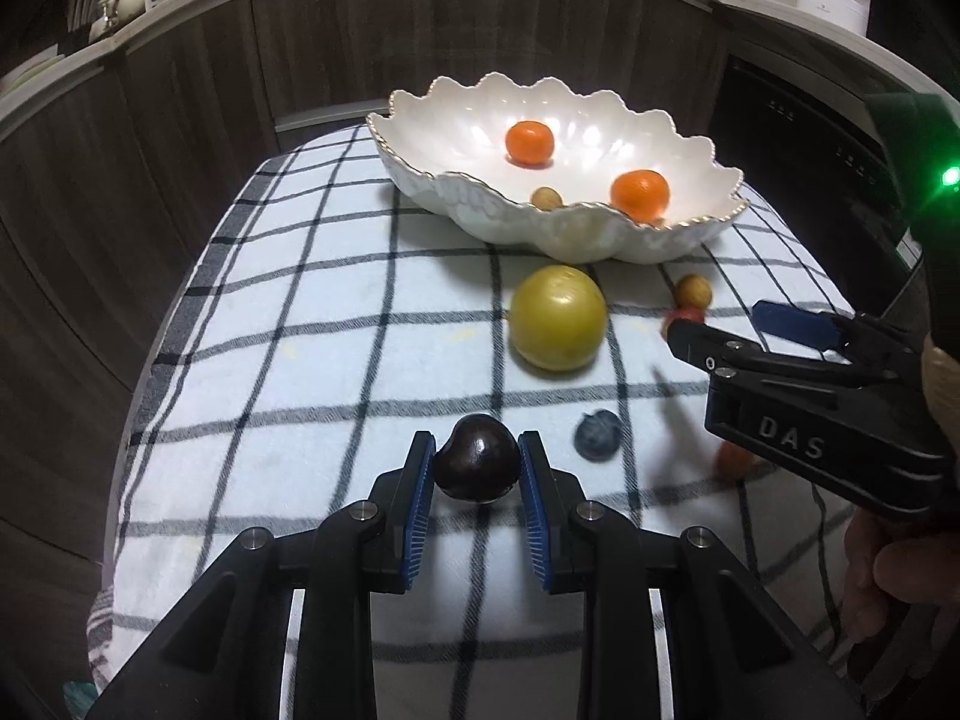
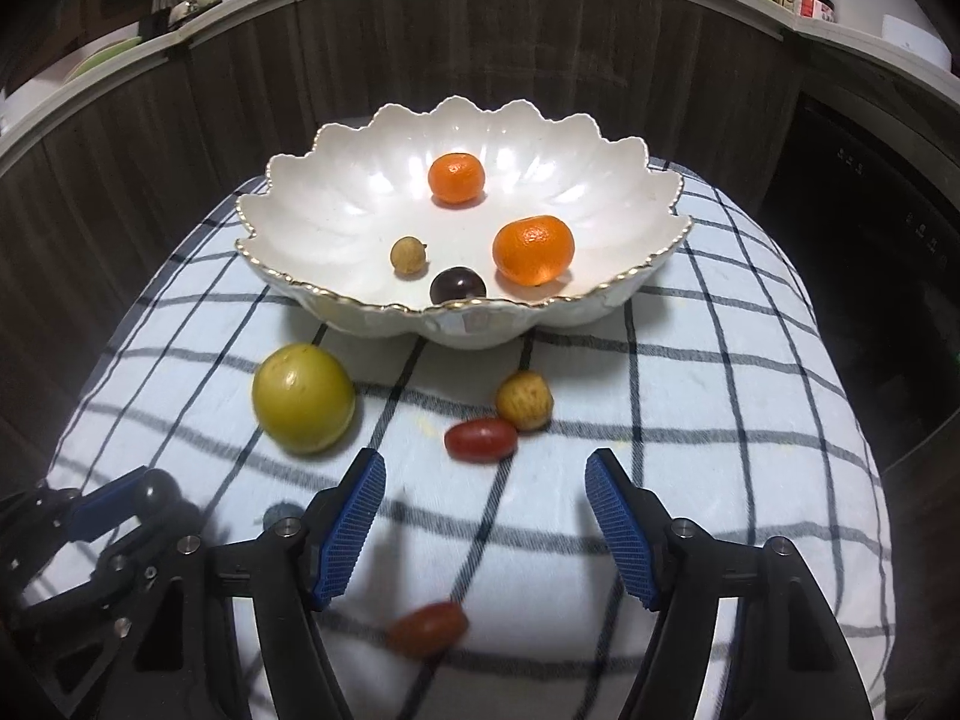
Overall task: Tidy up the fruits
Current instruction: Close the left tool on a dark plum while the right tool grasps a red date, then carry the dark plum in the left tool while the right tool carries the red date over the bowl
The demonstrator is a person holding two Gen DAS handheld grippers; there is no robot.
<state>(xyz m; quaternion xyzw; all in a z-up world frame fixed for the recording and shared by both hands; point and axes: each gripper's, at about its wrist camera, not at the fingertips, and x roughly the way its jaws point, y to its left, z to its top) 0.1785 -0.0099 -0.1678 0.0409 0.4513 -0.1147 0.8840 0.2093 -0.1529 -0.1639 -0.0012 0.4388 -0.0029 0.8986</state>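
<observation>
A: Left wrist view first: the left gripper has its jaws pinching a dark cherry above the checked cloth on the tabletop, with the scalloped white bowl toward 12 o'clock of it.

B: And the right gripper?

A: Jaws spread, nothing between the pads; a red cherry tomato lies on the cloth just below them, at about 6 o'clock.

B: So how far along are we?

A: Partway, I'd judge. In the bowl, counted from the right wrist view: two mandarins (the second sits toward 12 o'clock), one small tan fruit and one dark cherry. Four in.

B: Still out?

A: On the cloth: one big yellow-green fruit, one small speckled yellow fruit, a second cherry tomato, the one near the right jaws, and one blueberry at 3 o'clock of the held cherry. Five loose, plus the cherry in hand, so six remain, more than half the job as I read it.
</observation>
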